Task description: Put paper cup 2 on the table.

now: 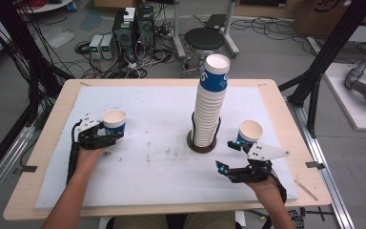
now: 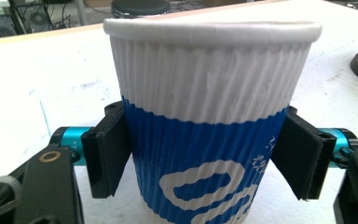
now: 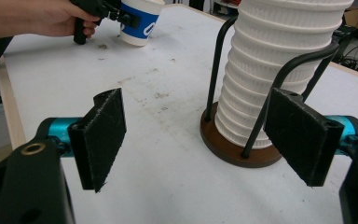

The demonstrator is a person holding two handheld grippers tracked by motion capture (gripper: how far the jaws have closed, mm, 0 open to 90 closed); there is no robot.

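Observation:
A blue-and-white ribbed paper cup stands upright between my left gripper's pads, which press on both its sides. In the high view this cup and my left gripper sit at the mat's left. A tall stack of the same cups stands in a brown-based wire holder at mid-table. My right gripper is open with nothing between its jaws, near the front right. In the right gripper view it points past the stack's left side. A second single cup stands just beyond it, to its right.
A white mat covers the wooden table. Behind the table are a black stool and computer boxes with cables on the floor. Black frame struts rise at the right.

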